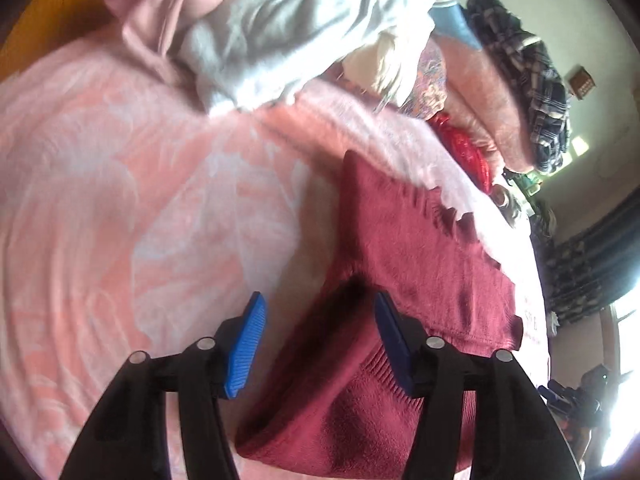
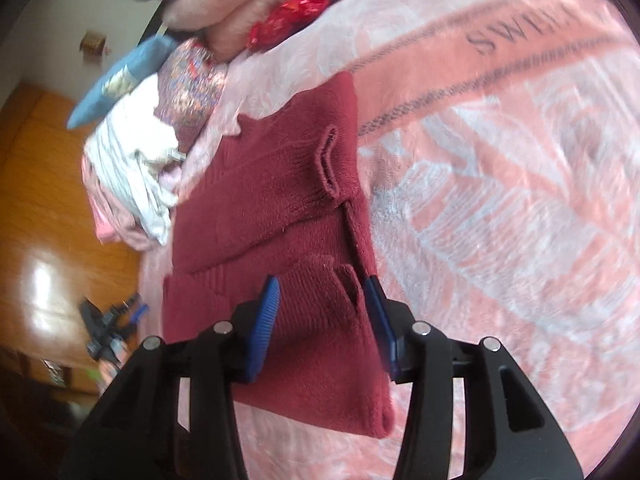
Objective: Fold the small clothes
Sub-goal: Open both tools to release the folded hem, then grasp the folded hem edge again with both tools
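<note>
Both grippers stood spread, with nothing pinched. Between and just beyond the left gripper's [image 1: 320, 344] blue pads lay the folded maroon knit sweater [image 1: 404, 260] on a pink patterned blanket [image 1: 120, 184]; ahead of it sat a heap of grey and pink clothes [image 1: 256, 32]. Under the right gripper [image 2: 326, 324] the same sweater [image 2: 280, 208] lay flat, its ribbed edge between the parted pads, untouched as far as the blur allowed.

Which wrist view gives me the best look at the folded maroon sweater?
The right wrist view: the maroon sweater shows nearly whole there, folded layers and ribbed cuff visible on the pink blanket. The left wrist view shows it blurrier, partly behind the fingers.
</note>
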Tool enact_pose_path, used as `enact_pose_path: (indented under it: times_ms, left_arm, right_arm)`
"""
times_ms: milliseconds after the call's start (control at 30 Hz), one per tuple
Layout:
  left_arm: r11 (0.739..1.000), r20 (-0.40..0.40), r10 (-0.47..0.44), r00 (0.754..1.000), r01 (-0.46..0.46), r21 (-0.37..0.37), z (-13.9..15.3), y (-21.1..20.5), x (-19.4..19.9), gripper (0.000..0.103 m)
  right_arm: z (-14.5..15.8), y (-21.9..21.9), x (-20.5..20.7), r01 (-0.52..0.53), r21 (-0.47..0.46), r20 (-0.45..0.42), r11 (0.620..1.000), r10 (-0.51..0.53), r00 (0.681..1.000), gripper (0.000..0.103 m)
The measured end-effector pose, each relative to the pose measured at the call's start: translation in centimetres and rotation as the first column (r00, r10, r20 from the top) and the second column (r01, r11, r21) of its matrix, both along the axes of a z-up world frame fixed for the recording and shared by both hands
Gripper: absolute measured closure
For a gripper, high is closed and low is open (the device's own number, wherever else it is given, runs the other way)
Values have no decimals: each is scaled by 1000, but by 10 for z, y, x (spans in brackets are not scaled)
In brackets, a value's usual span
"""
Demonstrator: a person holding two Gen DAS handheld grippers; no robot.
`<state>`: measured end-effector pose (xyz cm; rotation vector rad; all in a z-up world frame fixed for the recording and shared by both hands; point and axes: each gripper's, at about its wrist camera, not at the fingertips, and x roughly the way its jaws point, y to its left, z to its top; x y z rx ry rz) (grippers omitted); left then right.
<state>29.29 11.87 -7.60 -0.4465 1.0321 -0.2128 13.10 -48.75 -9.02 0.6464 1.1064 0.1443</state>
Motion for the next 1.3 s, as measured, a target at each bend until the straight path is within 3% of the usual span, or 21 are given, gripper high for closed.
enact_pose_path:
  times_ms: [67, 167, 400, 600, 833, 867, 933, 967, 1033, 1133, 1300]
  left_arm:
    - [999, 3, -35, 999, 35, 18, 2, -6, 1, 38]
    - [991, -9, -115, 993, 116, 65, -3, -29, 6, 36]
    - [947, -60, -266, 962, 272, 170, -27, -75, 17, 34]
    - [908, -85, -339, 937, 349, 233, -41, -94, 20, 33]
    - [870, -105, -384, 917, 397, 292, -54, -109, 20, 37]
    - [865, -103, -389, 915, 402, 302, -55, -110, 19, 41]
    - [853, -111, -390, 914, 404, 331, -59, -112, 17, 68]
    - [851, -112, -387, 915, 401, 338, -60, -111, 16, 71]
    - [857, -97, -386, 917, 396, 330, -60, -108, 14, 84]
    - [865, -73, -383, 921, 386, 321, -55, -105, 9, 93]
    - [896, -17, -349, 937, 339, 289, -35, -95, 0, 95]
  right_arm:
    - [1, 13, 6, -57, -64, -10, 996, 57, 998, 53]
    - [-9, 29, 18, -124, -86, -37, 989, 121, 992, 52]
    - [-32, 52, 47, -235, -157, -99, 959, 221, 970, 49]
    - [-44, 62, 58, -309, -196, -122, 931, 289, 949, 34]
    - [-60, 79, 58, -403, -277, -156, 872, 373, 915, 29]
    - [-60, 83, 56, -419, -302, -154, 856, 390, 908, 31]
    - [-60, 89, 52, -446, -346, -156, 826, 418, 895, 59]
    - [-60, 90, 51, -451, -361, -156, 816, 424, 892, 63]
    - [-59, 89, 48, -460, -346, -145, 818, 437, 888, 90]
    - [-54, 83, 43, -438, -320, -118, 840, 423, 898, 93]
    - [-32, 65, 27, -389, -246, -31, 888, 394, 919, 95]
